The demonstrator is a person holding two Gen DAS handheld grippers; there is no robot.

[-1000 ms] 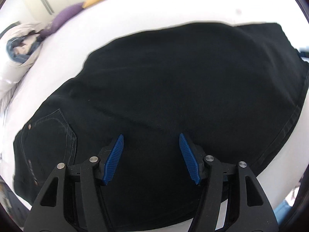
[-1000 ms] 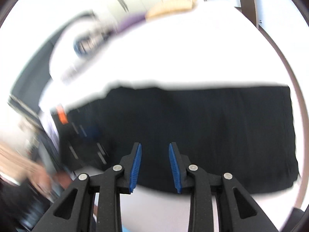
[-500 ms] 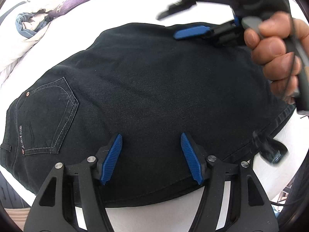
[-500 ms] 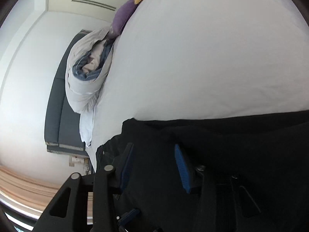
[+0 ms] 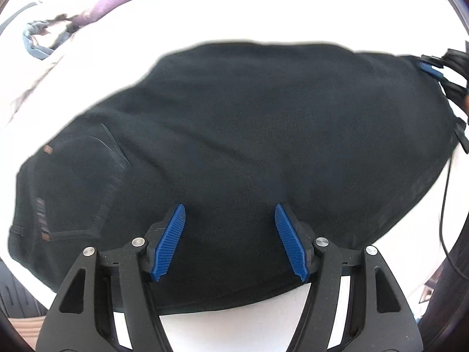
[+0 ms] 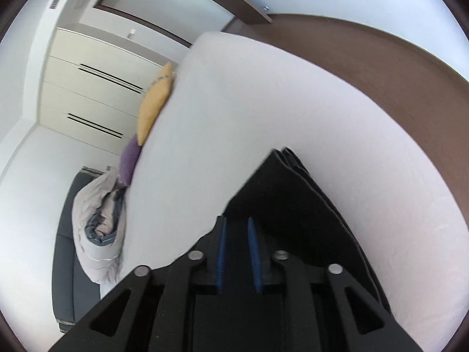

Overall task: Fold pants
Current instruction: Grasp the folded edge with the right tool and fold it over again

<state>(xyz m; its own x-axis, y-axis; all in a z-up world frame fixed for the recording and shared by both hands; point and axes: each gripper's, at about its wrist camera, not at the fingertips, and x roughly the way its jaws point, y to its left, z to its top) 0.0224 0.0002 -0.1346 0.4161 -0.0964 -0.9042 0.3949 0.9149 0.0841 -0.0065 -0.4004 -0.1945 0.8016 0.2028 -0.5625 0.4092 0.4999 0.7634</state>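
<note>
White bed (image 6: 263, 111), yellow pillow (image 6: 154, 104), purple pillow (image 6: 130, 161), perhaps a bundled duvet (image 6: 98, 223)

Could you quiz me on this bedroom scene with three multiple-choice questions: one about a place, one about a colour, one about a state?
1. The pants lie on:
A. a white bed
B. a wooden floor
C. a chair

2. The two cushions at the bed's far edge are:
A. red and green
B. yellow and purple
C. both white

3. The left tool is:
A. clamped on a pillow
B. out of sight
C. open above the pants

Answers:
1 A, white bed surrounds the dark fabric.
2 B, yellow cushion above purple cushion.
3 C, a wide gap separates its blue pads.
</note>
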